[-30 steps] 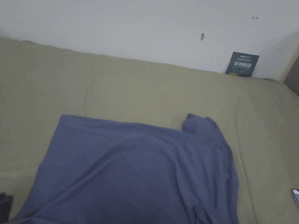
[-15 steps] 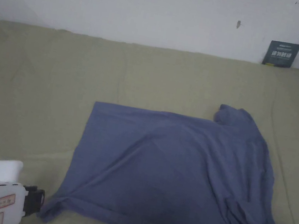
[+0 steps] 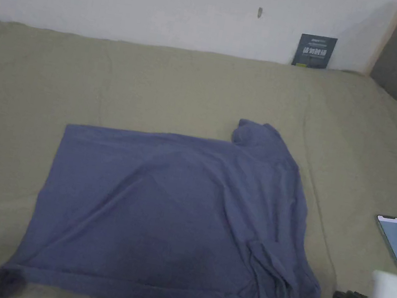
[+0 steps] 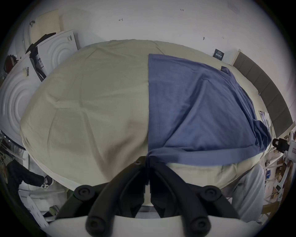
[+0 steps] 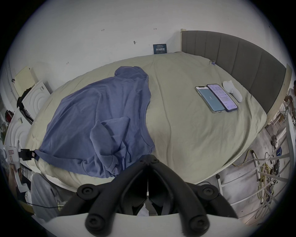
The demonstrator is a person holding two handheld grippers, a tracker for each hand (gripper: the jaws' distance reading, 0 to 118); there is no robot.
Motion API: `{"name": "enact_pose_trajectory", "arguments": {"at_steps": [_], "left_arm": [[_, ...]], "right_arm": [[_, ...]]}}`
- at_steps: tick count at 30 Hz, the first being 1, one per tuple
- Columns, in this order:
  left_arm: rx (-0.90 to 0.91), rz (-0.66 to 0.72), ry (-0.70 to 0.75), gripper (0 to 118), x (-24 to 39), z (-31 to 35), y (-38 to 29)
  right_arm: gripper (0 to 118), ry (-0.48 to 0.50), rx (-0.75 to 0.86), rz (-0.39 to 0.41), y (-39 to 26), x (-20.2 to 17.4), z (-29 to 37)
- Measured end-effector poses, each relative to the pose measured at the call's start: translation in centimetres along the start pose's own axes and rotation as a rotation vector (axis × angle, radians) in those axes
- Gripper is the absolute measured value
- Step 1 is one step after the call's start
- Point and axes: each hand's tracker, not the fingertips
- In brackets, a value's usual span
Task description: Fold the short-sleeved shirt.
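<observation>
The shirt [image 3: 170,219] lies spread on the bed [image 3: 204,85], long axis running left to right between my tongs, its near-left corner pinched in my left tongs [image 4: 148,158], my right tongs [image 5: 149,158] pressed together, empty, just off its bunched right end.

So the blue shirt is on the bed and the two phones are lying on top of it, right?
Not quite. The blue shirt is on the bed, but the two phones lie on the bare sheet beside it, apart from the shirt, as the right gripper view shows.
</observation>
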Motion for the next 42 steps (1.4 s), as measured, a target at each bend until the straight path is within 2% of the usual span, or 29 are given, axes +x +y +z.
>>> {"name": "enact_pose_trajectory", "arguments": {"at_steps": [1, 2, 3, 4, 5, 7, 8, 9, 11, 12, 15, 16, 17, 18, 19, 21, 22, 29, 31, 36, 42], "left_arm": [[0.004, 0.002, -0.003, 5, 0.3, 0.4, -0.1], [0.008, 0.002, 0.001, 5, 0.3, 0.6, -0.1], [0.004, -0.001, 0.002, 5, 0.3, 0.6, 0.0], [-0.007, 0.018, -0.02, 5, 0.2, 0.5, -0.2], [-0.008, 0.023, -0.026, 5, 0.1, 0.4, 0.0], [-0.015, 0.015, -0.019, 5, 0.2, 0.5, 0.2], [-0.008, 0.016, -0.019, 5, 0.2, 0.5, 0.2], [-0.01, 0.017, -0.019, 5, 0.1, 0.4, 0.2], [-0.013, 0.017, -0.018, 5, 0.1, 0.5, 0.3], [-0.009, 0.01, -0.01, 5, 0.2, 0.5, 0.4], [-0.013, 0.003, -0.006, 5, 0.3, 0.4, 0.6], [-0.015, 0.003, -0.004, 5, 0.3, 0.3, 0.7], [-0.016, 0.002, -0.002, 5, 0.4, 0.4, 0.6], [-0.019, 0.005, -0.002, 5, 0.3, 0.3, 0.6], [-0.025, 0.006, -0.005, 5, 0.3, 0.1, 0.7], [-0.023, 0.008, 0.002, 5, 0.3, 0.3, 0.6], [-0.022, 0.011, 0.001, 5, 0.2, 0.3, 0.5], [-0.017, 0.012, 0.004, 5, 0.1, 0.5, 0.6], [-0.015, 0.008, 0.004, 5, 0.0, 0.6, 0.7], [0.006, 0.005, 0.003, 5, -0.1, 1.2, 1.7], [0.045, -0.001, 0.0, 5, 0.0, 1.0, 4.5]], "right_arm": [[8, 0.005, 0.001, 0.007, 0.0, 0.0, 0.0], [35, 0.006, 0.003, 0.017, -0.2, 0.0, -0.1], [79, 0.026, -0.021, 0.042, -0.2, 0.0, -0.5], [118, 0.038, -0.072, 0.06, -0.2, -0.1, -1.2], [118, 0.05, -0.06, 0.065, -0.4, -0.3, -1.4], [118, 0.069, -0.087, 0.125, -1.1, -0.7, -1.7], [117, 0.044, -0.082, 0.148, -1.4, -1.0, -2.1], [112, 0.043, -0.072, 0.17, -1.7, -1.2, -2.4], [86, 0.07, -0.074, 0.185, -0.8, -1.9, -3.2], [79, 0.081, -0.072, 0.184, -0.7, -2.1, -3.5], [74, 0.1, -0.088, 0.196, -0.2, -2.4, -5.3], [47, 0.104, -0.101, 0.194, -0.4, -2.3, -5.7], [9, 0.118, -0.102, 0.188, -0.8, -1.9, -5.9], [7, 0.116, -0.098, 0.175, -0.6, -1.6, -6.2], [7, 0.105, -0.06, 0.117, -1.0, -1.2, -6.0], [7, 0.159, -0.1, 0.034, -1.0, -0.2, -5.7], [7, 0.156, -0.065, 0.019, -0.8, -0.1, -5.2], [7, 0.159, -0.058, -0.008, -0.6, 0.4, -4.2], [7, 0.181, -0.053, -0.038, -0.3, 0.7, -3.7], [7, 0.173, -0.052, 0.0, 1.4, -0.1, -3.0], [7, 0.187, -0.043, -0.018, 5.1, -0.9, -2.8]]}}
